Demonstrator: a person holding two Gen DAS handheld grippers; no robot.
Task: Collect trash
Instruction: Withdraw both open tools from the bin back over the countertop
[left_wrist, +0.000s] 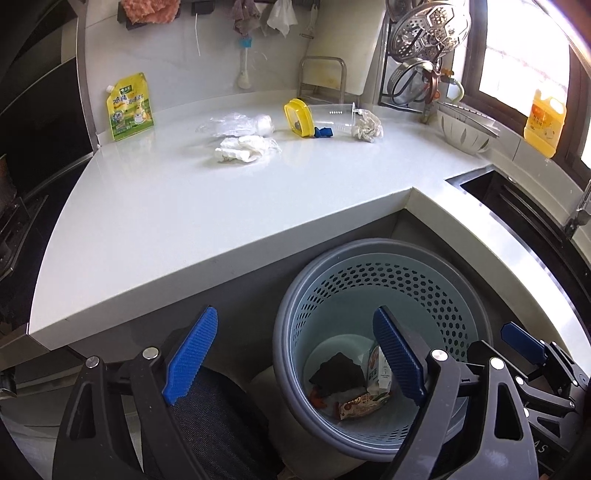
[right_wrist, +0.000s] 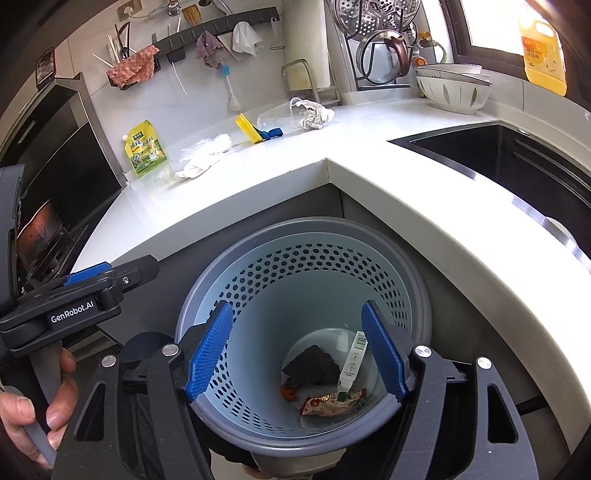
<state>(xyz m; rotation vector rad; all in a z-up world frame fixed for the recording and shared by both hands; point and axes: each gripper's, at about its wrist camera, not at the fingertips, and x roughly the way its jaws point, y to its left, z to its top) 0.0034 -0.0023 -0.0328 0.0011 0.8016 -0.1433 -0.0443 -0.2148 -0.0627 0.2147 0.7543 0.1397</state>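
Both grippers are hovering over the perforated grey-blue waste bin (right_wrist: 402, 273), which is standing on the floor in the inner corner of the white desk (left_wrist: 229, 206).

Left gripper (left_wrist: 295, 358): jaws standing wide apart, nothing btwn them; right-hand pad is overlapping the bin mouth, left-hand pad is outside the rim.

Right gripper (right_wrist: 299, 354): jaws also apart, empty, both pads framing the bin opening. A hand (right_wrist: 33, 406) is gripping the left unit's handle, seen at the right cam's lower left.

Bin contents: dark crumpled piece (right_wrist: 312, 365), small white carton (right_wrist: 352, 363) w/ barcode, red snack wrapper (right_wrist: 332, 402), all lying at the bottom.

Trash lying on the desk: white crumpled tissue (left_wrist: 242, 147), clear plastic bag (left_wrist: 229, 125), clear cup (left_wrist: 334, 118) on its side w/ white wad (left_wrist: 367, 125) at its mouth, yellow-rimmed lid (left_wrist: 297, 118). Green-yellow spout pouch (left_wrist: 129, 107) is leaning against the wall.
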